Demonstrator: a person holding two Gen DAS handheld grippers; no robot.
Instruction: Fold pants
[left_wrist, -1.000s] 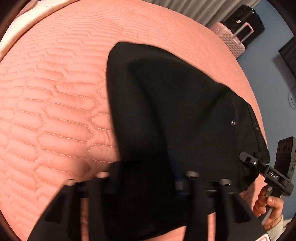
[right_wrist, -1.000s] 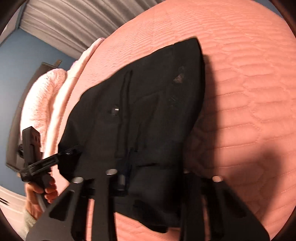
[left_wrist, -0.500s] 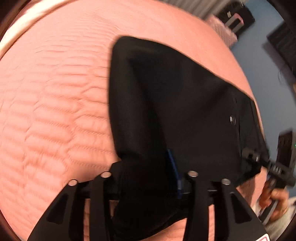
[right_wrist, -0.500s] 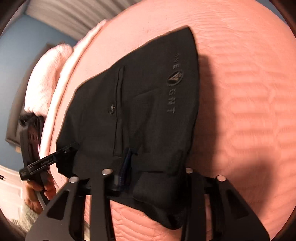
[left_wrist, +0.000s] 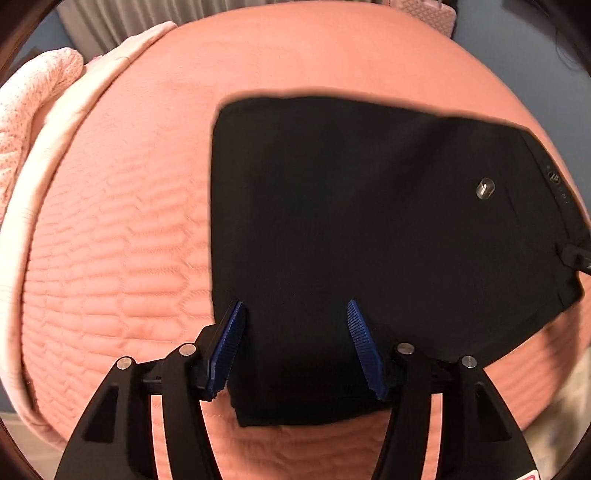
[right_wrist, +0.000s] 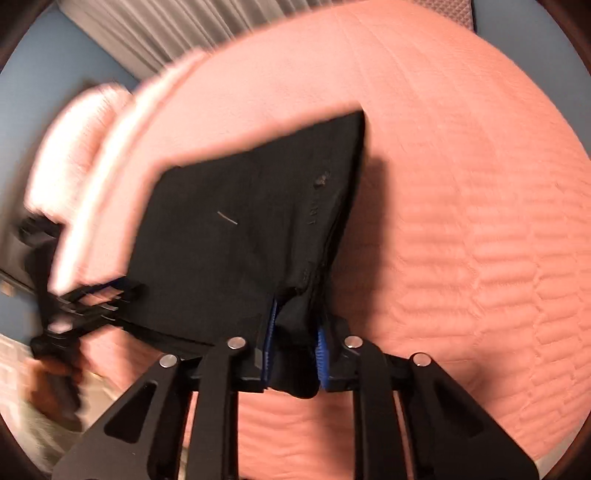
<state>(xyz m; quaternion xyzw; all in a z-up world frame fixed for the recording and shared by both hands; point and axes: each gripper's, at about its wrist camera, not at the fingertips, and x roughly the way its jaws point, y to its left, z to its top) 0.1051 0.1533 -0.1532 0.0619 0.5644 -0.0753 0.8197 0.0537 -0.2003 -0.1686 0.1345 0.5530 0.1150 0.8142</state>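
The folded black pants (left_wrist: 369, 221) are matt woven cloth with a shiny metal button (left_wrist: 485, 188), lying on a salmon-pink quilted fabric bedspread (left_wrist: 122, 229) stitched in soft ridges.

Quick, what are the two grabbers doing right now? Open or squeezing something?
Left gripper: open, jaws just widened, apart over the black pants, not pinching them.
Right gripper: shut on a bunched corner of the pants, jaws just closed further.
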